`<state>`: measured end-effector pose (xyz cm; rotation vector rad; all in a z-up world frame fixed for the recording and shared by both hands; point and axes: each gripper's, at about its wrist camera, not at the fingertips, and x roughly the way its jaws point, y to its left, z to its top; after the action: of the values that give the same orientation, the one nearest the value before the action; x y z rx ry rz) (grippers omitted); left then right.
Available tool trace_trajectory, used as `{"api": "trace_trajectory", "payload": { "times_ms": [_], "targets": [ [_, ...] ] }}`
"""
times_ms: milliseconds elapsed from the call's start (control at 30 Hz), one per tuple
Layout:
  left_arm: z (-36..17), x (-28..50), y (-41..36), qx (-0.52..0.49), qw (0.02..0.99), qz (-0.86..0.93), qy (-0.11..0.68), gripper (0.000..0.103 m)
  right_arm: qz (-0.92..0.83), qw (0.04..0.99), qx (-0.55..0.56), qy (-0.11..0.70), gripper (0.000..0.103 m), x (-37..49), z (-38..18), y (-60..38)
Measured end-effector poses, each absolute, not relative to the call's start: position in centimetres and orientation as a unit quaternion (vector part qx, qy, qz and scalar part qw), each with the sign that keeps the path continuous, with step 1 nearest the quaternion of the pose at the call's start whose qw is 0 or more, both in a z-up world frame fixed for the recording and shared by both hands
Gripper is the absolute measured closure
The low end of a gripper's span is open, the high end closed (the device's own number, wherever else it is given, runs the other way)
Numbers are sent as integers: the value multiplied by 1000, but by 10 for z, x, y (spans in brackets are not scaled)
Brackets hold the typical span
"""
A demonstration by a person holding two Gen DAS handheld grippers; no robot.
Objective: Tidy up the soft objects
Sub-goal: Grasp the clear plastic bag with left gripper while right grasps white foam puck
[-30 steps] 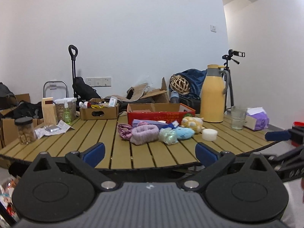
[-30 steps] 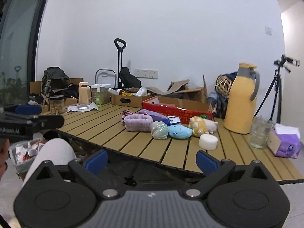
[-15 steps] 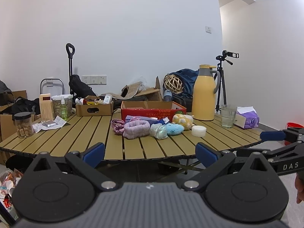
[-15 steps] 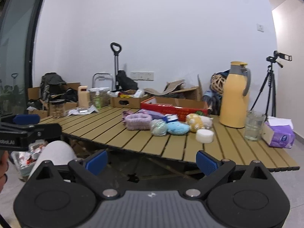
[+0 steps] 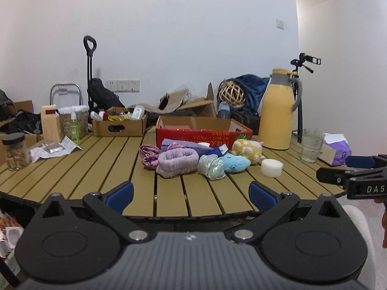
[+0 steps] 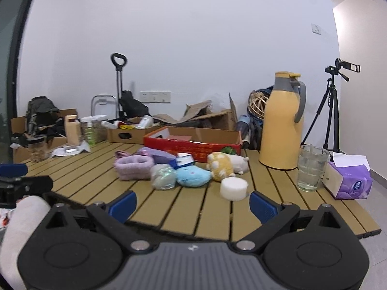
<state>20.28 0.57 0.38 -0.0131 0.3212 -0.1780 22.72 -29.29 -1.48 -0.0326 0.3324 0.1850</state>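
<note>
Slatted wooden bench (image 5: 101, 169) seen from its near edge in both wrist views. Left gripper (image 5: 191, 194) held level at the bench edge, jaws wide, nothing between the blue pads. Right gripper (image 6: 192, 204) likewise at the near edge, jaws wide and empty; it also shows at the right margin of the left view, and the left gripper shows at the left margin of the right view.

Soft objects cluster mid-bench, just in front of a red cardboard box (image 5: 203, 135), well apart from both grippers:
- lilac fluffy headband (image 5: 177, 160), lying flat, touching a pink-purple fabric piece (image 5: 148, 154) on its left
- pale iridescent bath puff (image 5: 211, 166), touching the headband's right end
- blue plush toy (image 5: 235, 163), pressed against the puff
- yellow-and-white plush toy (image 5: 246, 149), behind the blue one, lying on its side
- white round sponge (image 5: 272, 167), standing alone just right of the plush toys
- purple folded cloth (image 6: 157, 153) between the headband and the box

Right part of bench: yellow thermos jug (image 5: 279, 108) upright, clear glass (image 5: 310, 147) near it, purple tissue pack (image 5: 335, 148) at the edge. Left part: brown cardboard tray (image 5: 118, 126) with small items, jar (image 5: 15, 151), wooden block (image 5: 50, 123), papers. Tripod (image 6: 333, 106) stands on the floor behind the bench.
</note>
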Motion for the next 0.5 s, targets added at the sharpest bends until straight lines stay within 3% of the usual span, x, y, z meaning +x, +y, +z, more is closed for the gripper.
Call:
{"api": "trace_trajectory", "payload": {
  "times_ms": [233,500],
  "targets": [
    [-12,288,-12,-37,971,-101,212,0,74,981,4,182,8,300,-27,-311],
    [-34,392,-56,-35,959,-102,263,14,66,971,19,228,13,393,-54,-328]
  ]
}}
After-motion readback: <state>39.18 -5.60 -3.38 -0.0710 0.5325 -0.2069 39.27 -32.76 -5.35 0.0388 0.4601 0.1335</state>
